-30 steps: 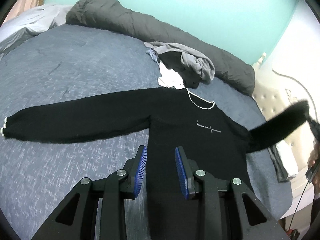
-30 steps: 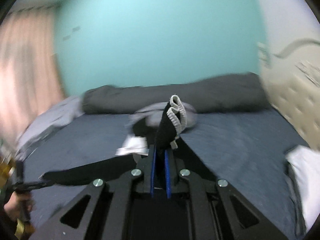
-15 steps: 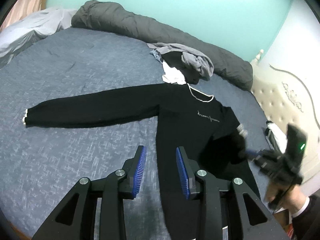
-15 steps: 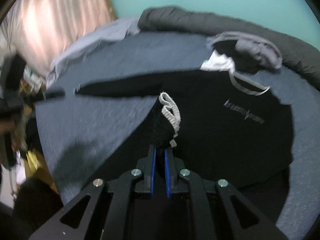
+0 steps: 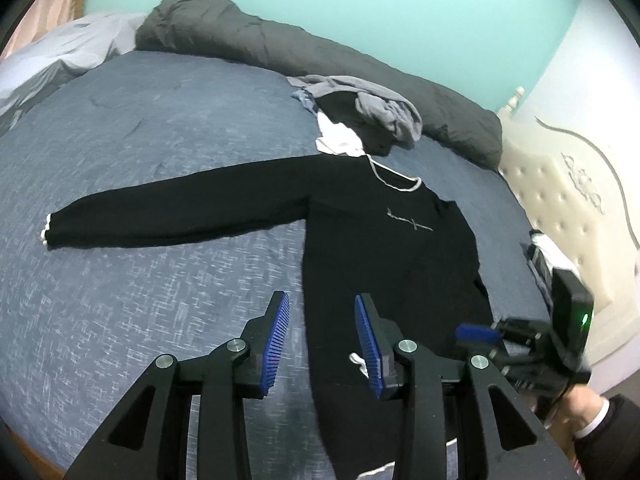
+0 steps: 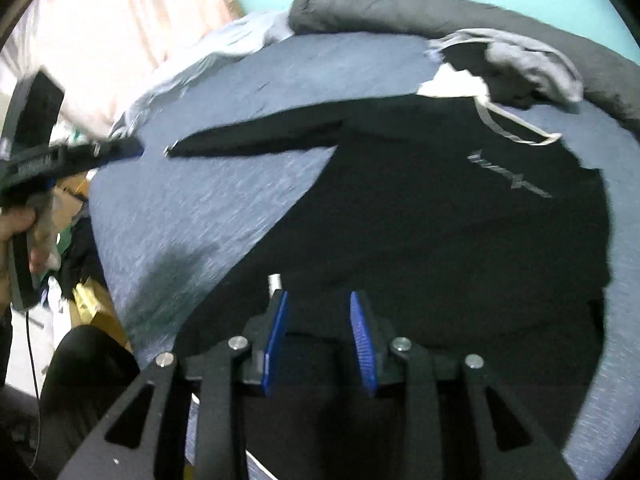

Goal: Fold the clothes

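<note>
A black sweater (image 5: 384,248) with a white neck trim and small chest lettering lies flat on the blue bed. Its left sleeve (image 5: 176,216) stretches out to the left. Its right sleeve is folded across the body, with the white cuff (image 5: 358,362) low on the torso. My left gripper (image 5: 322,340) is open and empty above the sweater's lower left edge. My right gripper (image 6: 318,338) is open and empty above the sweater (image 6: 440,220), and it also shows in the left wrist view (image 5: 480,334).
A pile of grey, black and white clothes (image 5: 372,120) lies beyond the sweater's collar. A dark grey rolled duvet (image 5: 280,52) runs along the teal wall. A cream tufted headboard (image 5: 572,208) stands at the right. Clutter sits on the floor (image 6: 80,264) by the bed's edge.
My right gripper carried the right sleeve across the sweater's body, laid it down and opened, letting go of the cuff. My left gripper stayed open and hardly moved.
</note>
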### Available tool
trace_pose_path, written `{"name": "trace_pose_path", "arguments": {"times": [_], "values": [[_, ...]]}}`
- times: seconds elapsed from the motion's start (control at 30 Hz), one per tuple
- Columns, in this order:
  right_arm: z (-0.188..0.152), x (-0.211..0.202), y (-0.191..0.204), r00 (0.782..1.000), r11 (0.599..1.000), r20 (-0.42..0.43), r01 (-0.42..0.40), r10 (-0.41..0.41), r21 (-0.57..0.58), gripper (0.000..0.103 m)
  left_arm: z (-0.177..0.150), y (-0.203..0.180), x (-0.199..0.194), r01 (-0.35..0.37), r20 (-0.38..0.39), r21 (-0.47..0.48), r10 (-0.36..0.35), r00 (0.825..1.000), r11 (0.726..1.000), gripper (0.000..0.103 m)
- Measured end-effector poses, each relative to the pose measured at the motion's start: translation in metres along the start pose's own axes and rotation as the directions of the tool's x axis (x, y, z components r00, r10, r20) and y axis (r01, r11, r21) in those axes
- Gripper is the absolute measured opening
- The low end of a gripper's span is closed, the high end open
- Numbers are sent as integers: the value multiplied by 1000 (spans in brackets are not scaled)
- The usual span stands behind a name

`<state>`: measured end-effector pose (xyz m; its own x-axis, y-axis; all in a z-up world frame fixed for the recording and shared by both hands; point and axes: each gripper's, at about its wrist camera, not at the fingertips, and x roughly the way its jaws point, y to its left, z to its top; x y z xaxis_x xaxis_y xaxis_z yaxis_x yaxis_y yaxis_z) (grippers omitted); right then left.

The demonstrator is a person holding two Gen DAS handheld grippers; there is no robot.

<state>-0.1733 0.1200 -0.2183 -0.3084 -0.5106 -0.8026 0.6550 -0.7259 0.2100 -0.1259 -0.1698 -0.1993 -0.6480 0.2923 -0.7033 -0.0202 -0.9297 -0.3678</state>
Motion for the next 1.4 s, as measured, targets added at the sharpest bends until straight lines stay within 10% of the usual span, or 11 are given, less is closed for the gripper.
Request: {"name": "trace_pose_path", "arguments": {"times": [0.5,1.4], "values": [[-47,-143,-180,951,902,70,259,-300,344,48,1,-80,5,78,-7,50,-78,997,996,42],[-25,10,-287,932,906,-100,363,-349,217,48,-13,-104,220,185,-127,108,-171,977,977,42]]}}
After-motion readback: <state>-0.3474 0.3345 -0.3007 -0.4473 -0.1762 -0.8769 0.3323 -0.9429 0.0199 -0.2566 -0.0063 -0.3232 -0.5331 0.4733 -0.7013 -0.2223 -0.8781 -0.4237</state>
